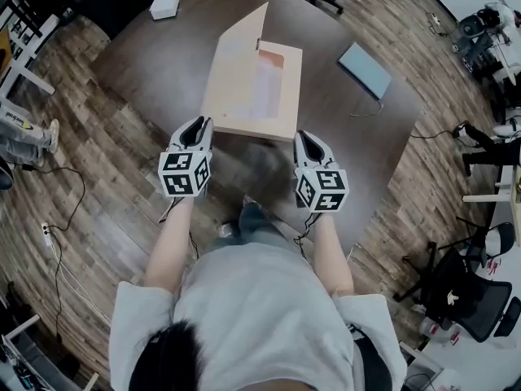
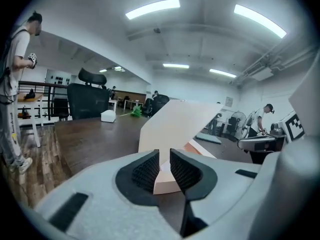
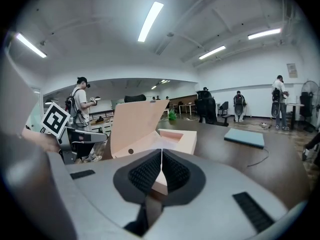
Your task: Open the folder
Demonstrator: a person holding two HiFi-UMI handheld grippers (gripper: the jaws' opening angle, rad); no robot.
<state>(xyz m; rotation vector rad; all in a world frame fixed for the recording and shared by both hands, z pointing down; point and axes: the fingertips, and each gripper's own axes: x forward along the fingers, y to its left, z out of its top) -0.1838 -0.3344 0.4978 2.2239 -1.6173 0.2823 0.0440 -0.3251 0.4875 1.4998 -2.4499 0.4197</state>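
Observation:
A pale beige box folder [image 1: 259,96] lies on the dark table [image 1: 138,72], its lid [image 1: 238,51] raised partway and hinged along the left side. Inside, a pinkish tray shows. My left gripper [image 1: 198,126] hovers just off the folder's near left corner, jaws a narrow gap apart with nothing between them. In the left gripper view [image 2: 164,159] the folder's corner [image 2: 166,181] shows beyond the gap. My right gripper [image 1: 308,140] hangs by the near right corner, shut and empty. In the right gripper view [image 3: 161,158] the folder [image 3: 135,126] stands just ahead.
A white box [image 1: 164,5] sits at the table's far left corner. A flat blue-grey pad [image 1: 365,69] with a cable lies to the right. Office chairs [image 1: 460,292] and wood flooring surround the table; other people stand nearby.

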